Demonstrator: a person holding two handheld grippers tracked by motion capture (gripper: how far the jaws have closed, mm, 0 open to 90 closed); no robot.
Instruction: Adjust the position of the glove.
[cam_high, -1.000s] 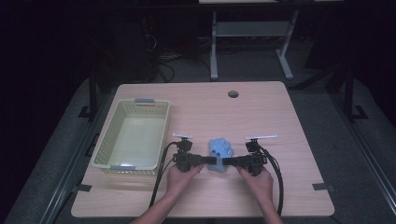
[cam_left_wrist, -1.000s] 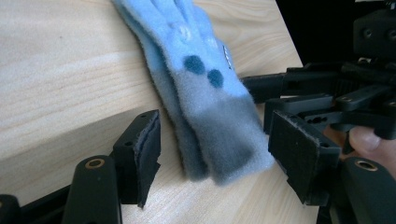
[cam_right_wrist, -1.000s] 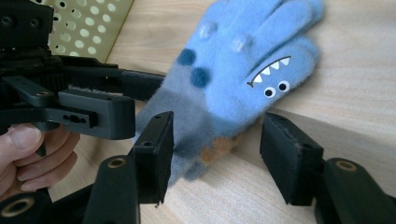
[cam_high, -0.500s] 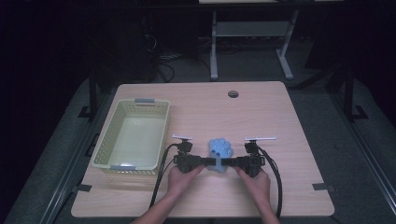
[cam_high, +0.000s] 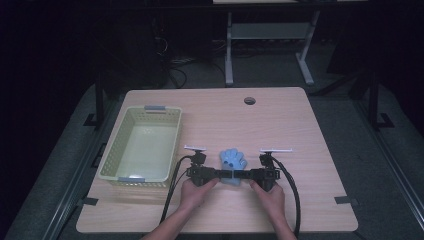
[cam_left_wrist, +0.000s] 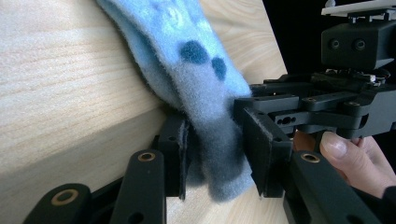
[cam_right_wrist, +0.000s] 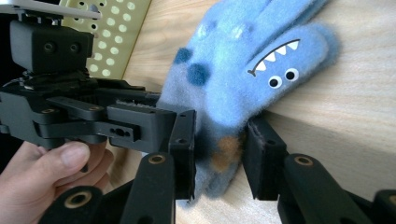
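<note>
Grasp step, both hands. The blue fleece glove (cam_high: 234, 163), with its monster face of white teeth and googly eyes, lies flat on the worktop (cam_high: 280, 120) near your edge, fingers pointing away from you, just right of the pale green basket (cam_high: 142, 145). Your left tongs (cam_high: 221, 174) and right tongs (cam_high: 246, 174) come in level from either side and meet at the cuff end. Both pairs of jaws have just been closing with the fleece between them. In the left gripper view the left tongs (cam_left_wrist: 215, 149) pinch the cuff, the fabric bunched and squeezed between the pads. In the right gripper view the right tongs (cam_right_wrist: 219, 149) have the cuff between them too; the near pad presses the fleece, the far pad sits at its edge, so that grip looks lighter. Judgement: the pick is all but made, the lift not yet begun. The next move calls for both grips to be firm, then an even rise with both hands so the limp fleece does not slip out of the lighter side, and a carry left toward the basket if that is where it goes.
</note>
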